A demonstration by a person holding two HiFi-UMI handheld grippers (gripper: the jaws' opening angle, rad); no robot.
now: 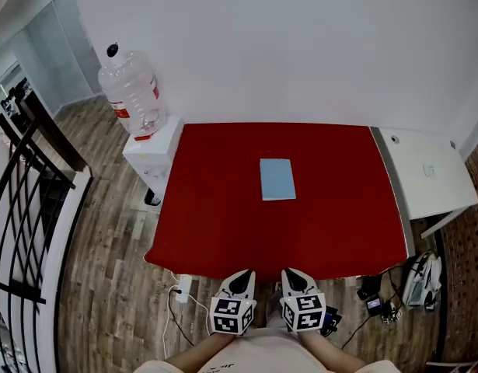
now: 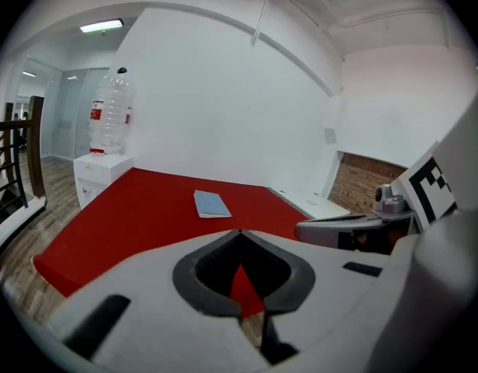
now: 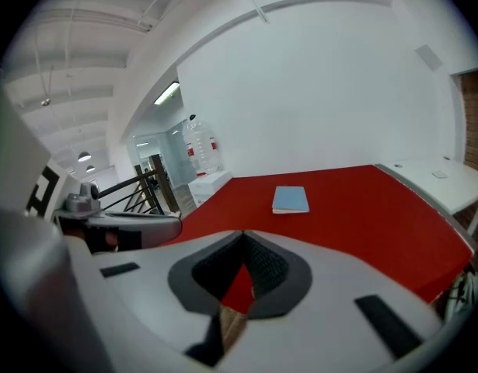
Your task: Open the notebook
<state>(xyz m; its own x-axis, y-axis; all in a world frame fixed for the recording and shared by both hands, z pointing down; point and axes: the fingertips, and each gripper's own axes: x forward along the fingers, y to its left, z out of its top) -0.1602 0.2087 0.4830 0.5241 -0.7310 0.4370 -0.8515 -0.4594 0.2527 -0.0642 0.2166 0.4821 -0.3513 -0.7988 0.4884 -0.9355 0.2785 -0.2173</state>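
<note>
A closed light-blue notebook [image 1: 277,179] lies flat near the middle of the red table [image 1: 215,224]. It also shows as a small blue notebook [image 2: 211,203] in the left gripper view and as the same notebook [image 3: 291,200] in the right gripper view, well ahead of both grippers. My left gripper [image 1: 240,280] and right gripper [image 1: 294,280] hang side by side just off the table's near edge, far from the notebook. Both have their jaws shut with nothing between them.
A large water bottle [image 1: 130,92] stands on a white dispenser at the table's far left corner. A white side desk [image 1: 425,173] adjoins the table's right edge. A black railing [image 1: 29,169] runs at the left; cables and chargers [image 1: 378,301] lie on the wooden floor.
</note>
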